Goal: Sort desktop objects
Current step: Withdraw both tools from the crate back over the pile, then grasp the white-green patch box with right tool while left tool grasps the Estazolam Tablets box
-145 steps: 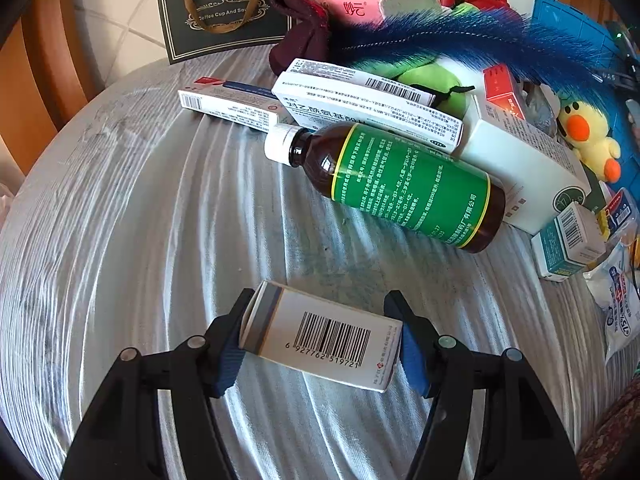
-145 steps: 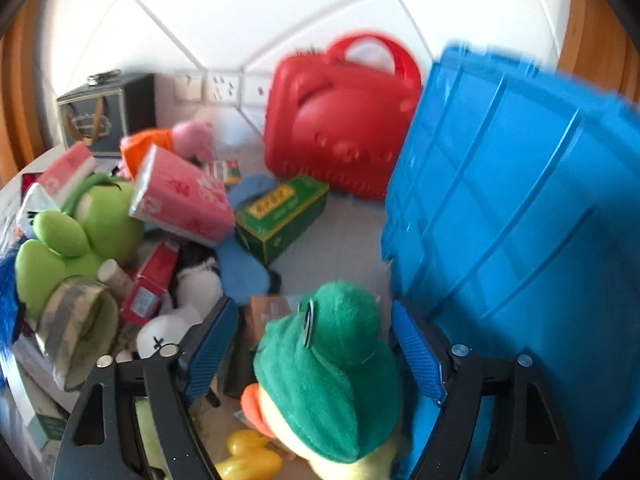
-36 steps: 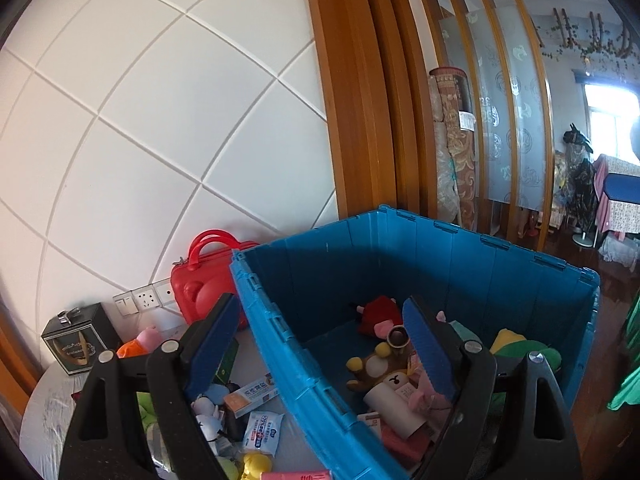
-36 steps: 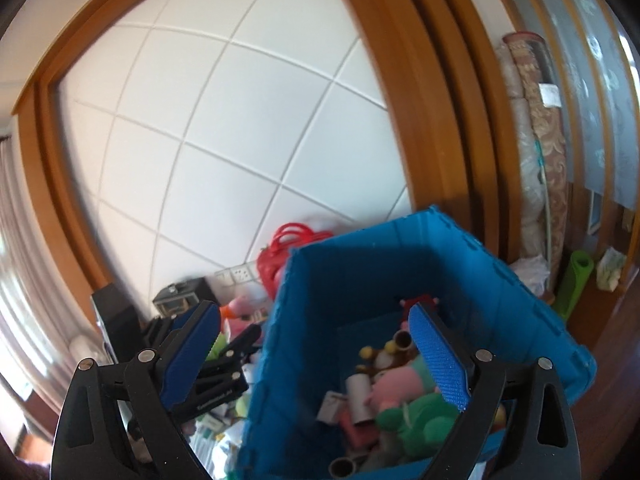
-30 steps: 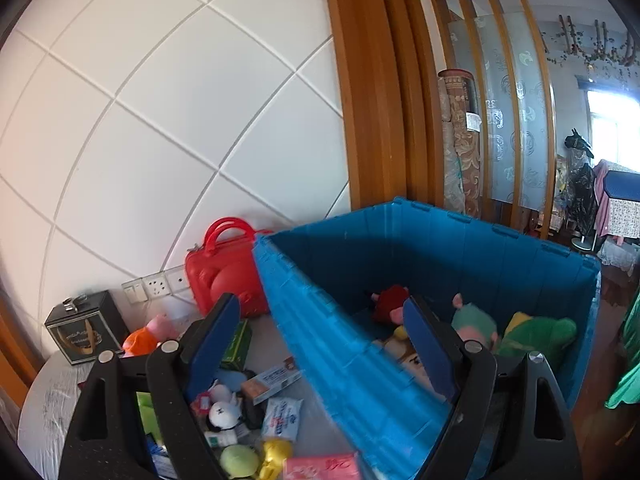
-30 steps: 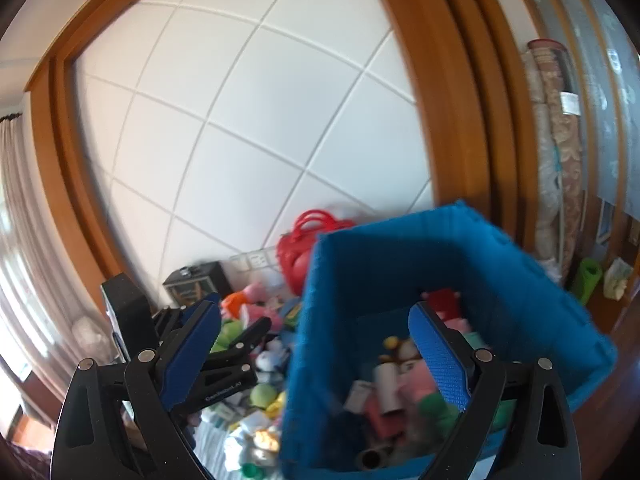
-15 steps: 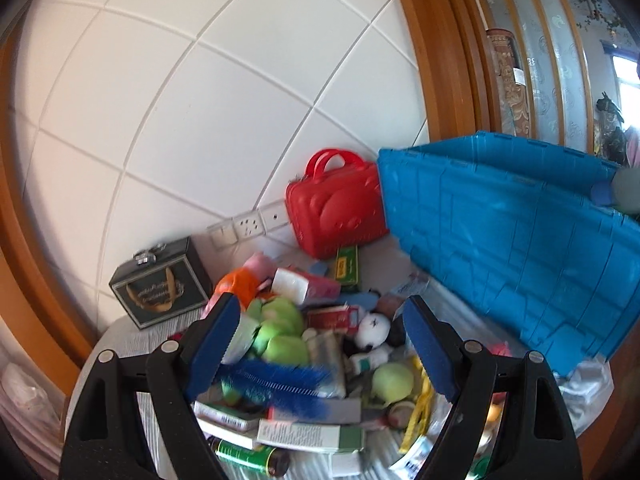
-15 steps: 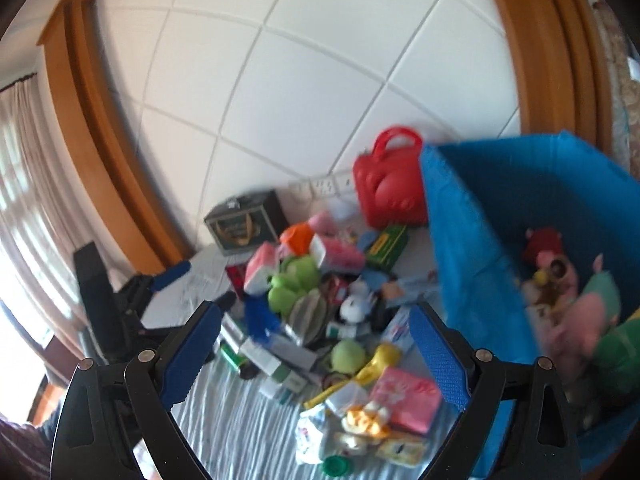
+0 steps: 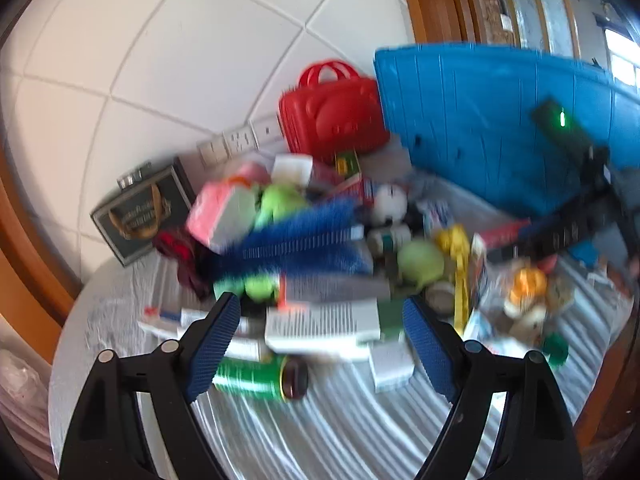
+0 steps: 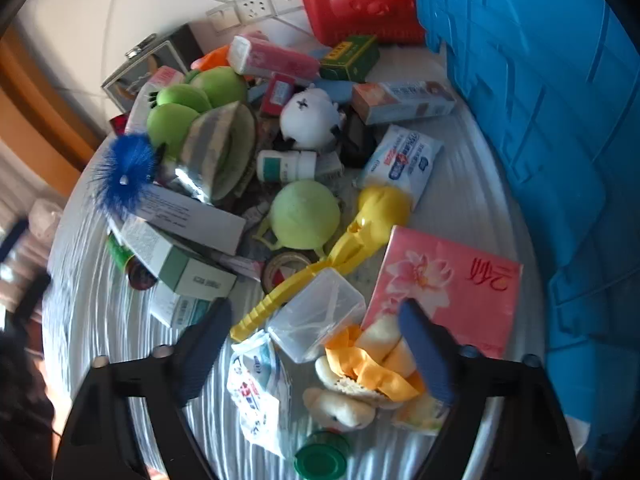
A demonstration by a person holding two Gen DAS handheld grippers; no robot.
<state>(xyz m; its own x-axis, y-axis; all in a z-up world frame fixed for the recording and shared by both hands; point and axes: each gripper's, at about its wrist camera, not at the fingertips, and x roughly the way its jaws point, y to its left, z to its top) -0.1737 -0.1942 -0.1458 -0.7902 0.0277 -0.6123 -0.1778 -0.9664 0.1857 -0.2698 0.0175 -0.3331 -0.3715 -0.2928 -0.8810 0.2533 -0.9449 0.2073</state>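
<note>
1. Task status: sorting was judged well short of finished. A large heap of objects lay on the striped tablecloth [image 10: 460, 208], filling the centre of both views. The blue crate [image 10: 560, 120], apparently the destination, stood along the right edge of the right wrist view; its contents were not visible.
2. Left gripper [image 9: 320, 336]: jaws wide and empty, low centre of its blurred view, above white boxes [image 9: 324, 322] and a green-labelled bottle [image 9: 256, 376].
3. Right gripper [image 10: 316, 344]: jaws closing with nothing pressed between the pads; a clear plastic box [image 10: 316, 312] and a plush toy with yellow ribbon [image 10: 360, 372] sat between them.
4. Writing: the pink tissue pack [image 10: 444, 292], lower right, bore red Chinese characters and a flower print. A white wipes pack [image 10: 404, 164] carried blue print too small to read. Other labels were illegible.
</note>
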